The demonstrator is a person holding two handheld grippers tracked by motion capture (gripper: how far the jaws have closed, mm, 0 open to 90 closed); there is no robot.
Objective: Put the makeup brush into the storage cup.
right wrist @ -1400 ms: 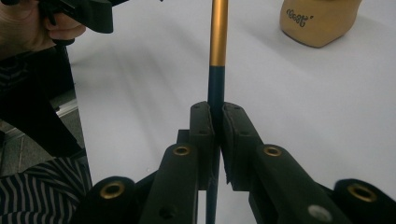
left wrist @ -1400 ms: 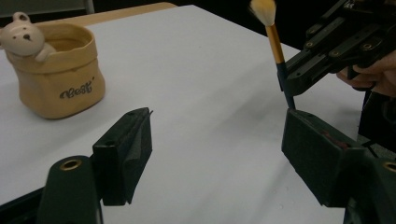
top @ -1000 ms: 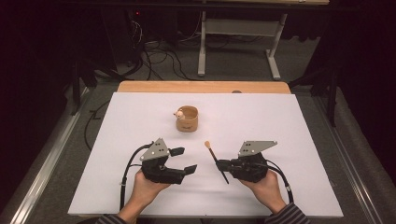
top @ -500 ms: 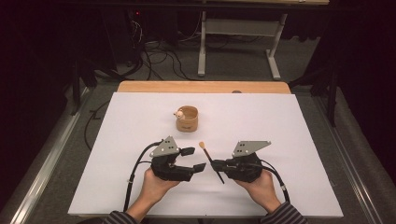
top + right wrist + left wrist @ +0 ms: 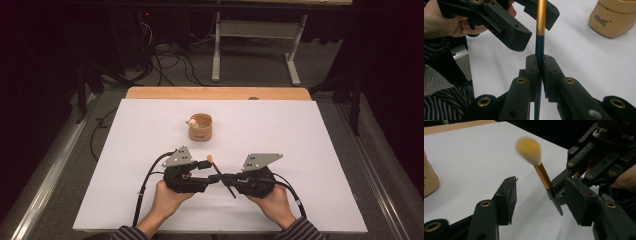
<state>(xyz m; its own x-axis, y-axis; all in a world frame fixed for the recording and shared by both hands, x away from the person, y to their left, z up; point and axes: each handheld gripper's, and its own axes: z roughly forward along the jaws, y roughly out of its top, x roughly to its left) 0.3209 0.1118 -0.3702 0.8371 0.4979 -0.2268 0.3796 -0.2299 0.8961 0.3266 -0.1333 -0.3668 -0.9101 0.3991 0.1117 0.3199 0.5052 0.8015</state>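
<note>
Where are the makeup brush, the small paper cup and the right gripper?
makeup brush [image 5: 543, 176], left gripper view, on the gold ferrule.
small paper cup [image 5: 200, 131], high view, on its outer wall.
right gripper [image 5: 540, 65], right gripper view, between its fingertips, shut on the brush handle.

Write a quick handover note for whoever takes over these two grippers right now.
Right gripper: shut on the brush by its dark handle, bristles up.
Left gripper: jaws have just been closing around the brush's gold ferrule, pads not yet touching it.
Cup: on the white table, beyond both grippers, apart from them.
Done: brush lifted and brought between the left jaws.
Left: probably finish the left grip, then release the right.
</note>
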